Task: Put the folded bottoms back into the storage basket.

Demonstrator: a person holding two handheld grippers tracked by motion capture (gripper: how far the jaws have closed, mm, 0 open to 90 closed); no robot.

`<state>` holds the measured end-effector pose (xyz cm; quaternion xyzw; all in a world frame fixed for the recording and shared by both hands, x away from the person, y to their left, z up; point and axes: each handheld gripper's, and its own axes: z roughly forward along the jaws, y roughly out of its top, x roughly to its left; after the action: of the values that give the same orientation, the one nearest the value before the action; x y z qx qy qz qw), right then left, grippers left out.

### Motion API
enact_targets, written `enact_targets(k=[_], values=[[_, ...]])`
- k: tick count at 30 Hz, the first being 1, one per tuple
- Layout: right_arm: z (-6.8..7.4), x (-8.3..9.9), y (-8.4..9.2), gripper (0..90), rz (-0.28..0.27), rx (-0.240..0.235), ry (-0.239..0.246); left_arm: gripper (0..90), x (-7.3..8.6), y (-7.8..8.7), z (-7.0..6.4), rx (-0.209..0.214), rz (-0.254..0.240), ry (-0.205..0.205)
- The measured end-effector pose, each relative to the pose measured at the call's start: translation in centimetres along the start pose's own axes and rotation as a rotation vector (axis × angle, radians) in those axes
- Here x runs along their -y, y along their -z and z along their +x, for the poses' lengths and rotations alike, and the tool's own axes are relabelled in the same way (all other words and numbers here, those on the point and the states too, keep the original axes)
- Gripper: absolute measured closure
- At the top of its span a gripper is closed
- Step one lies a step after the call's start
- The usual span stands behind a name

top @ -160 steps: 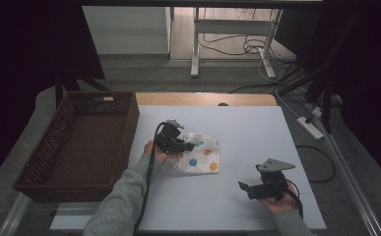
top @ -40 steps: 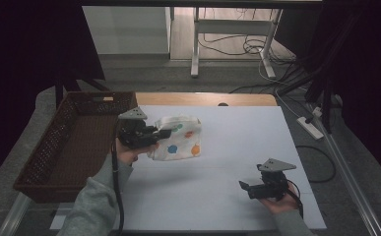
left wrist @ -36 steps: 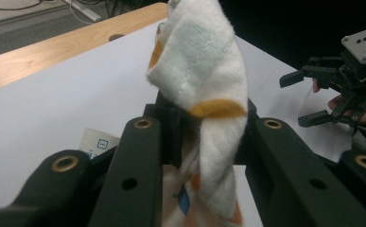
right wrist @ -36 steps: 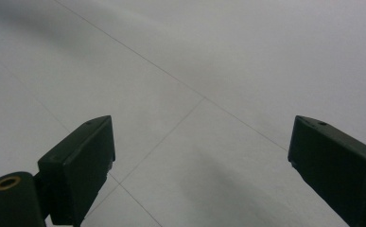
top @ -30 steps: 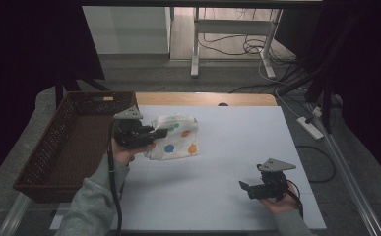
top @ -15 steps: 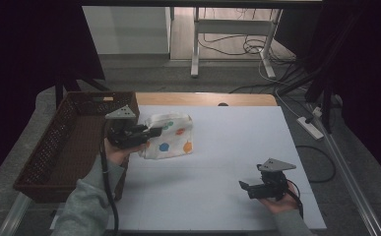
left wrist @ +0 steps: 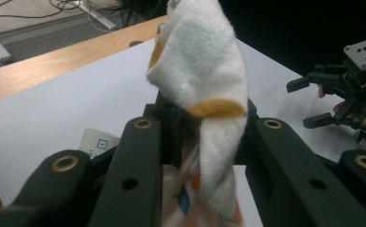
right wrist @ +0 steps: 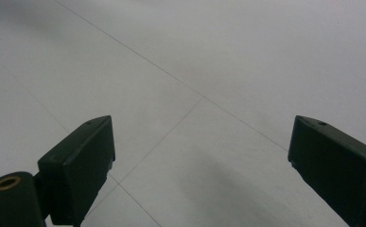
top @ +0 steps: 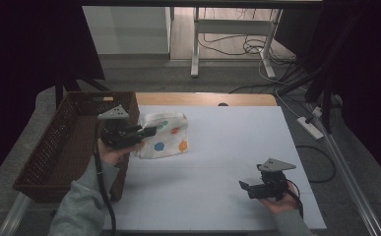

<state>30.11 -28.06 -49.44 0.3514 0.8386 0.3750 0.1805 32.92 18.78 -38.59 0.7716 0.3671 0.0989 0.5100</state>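
The left gripper [top: 148,132] was clamped on a white cloth with coloured dots [top: 166,135], held beside the brown wicker basket [top: 60,142] at the table's [top: 237,132] left edge. The right gripper [top: 243,187] hung empty, jaws wide, near the table's front right.

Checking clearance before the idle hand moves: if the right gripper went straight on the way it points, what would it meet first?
Probably only the bare white table top: the right gripper points left and slightly downward, open, nothing between or ahead; depth is unclear.

Grey sleeves [top: 82,204]; black hand-held grippers [top: 146,132] [top: 243,187] with brass-ringed screw holes, grey triangular plates, trailing black cables.
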Motion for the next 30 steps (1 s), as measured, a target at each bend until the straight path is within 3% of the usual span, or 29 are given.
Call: enact_targets(k=[30], values=[[0.0,0.0,0.0,8.1,0.000,0.002,0.000,72.2,0.8,3.6,0.9,-0.049,-0.044,0.020]])
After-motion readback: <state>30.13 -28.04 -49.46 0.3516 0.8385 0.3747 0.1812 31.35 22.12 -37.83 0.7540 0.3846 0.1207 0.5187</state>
